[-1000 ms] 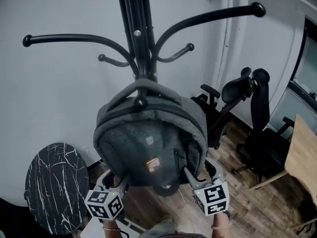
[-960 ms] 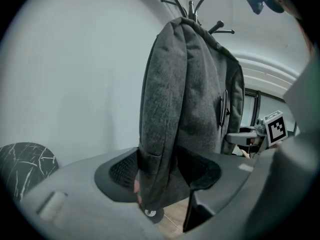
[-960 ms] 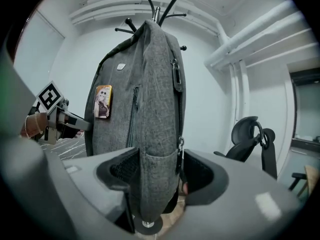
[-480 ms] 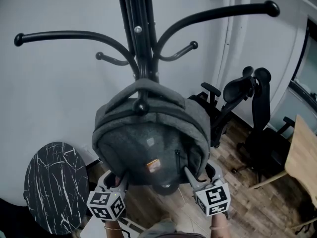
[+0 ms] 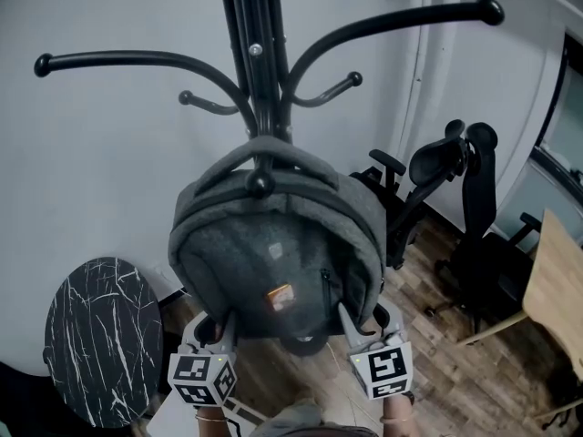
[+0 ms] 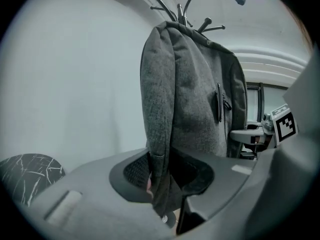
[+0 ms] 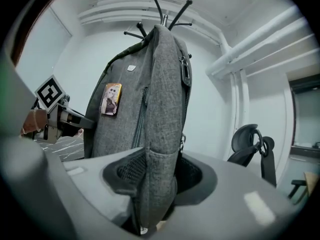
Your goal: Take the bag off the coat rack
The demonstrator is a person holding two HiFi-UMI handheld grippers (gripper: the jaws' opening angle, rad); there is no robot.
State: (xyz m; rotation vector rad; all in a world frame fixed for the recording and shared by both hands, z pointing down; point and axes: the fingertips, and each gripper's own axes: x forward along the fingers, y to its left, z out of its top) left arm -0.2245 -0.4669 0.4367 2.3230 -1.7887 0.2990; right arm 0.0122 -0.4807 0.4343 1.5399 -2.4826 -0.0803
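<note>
bag [image 5: 273, 262] is on the coat rack [image 5: 258, 53], top handle looped over the rack's low front hook [image 5: 260, 185], body hanging straight down in front of the pole. grey fabric, small orange patch [image 5: 281, 297] on the front, below the hook.

left gripper [image 5: 221, 328] is under the rack, at the bag's bottom left corner. its own view shows the bag's side edge [image 6: 160, 149] standing between the jaws, jaws closing, narrowed to about the fabric's thickness, no firm pinch visible.

right gripper [image 5: 350, 324] mirrors it at the bottom right corner. its own view shows the bag's other side edge [image 7: 160, 149] between the jaws, jaws closing, pads close against the cloth.

round marble-top table [image 5: 105, 340] low and left of the rack, black office chair [image 5: 455, 189] right of it by the wall, wooden table [image 5: 556, 289] further right.
</note>
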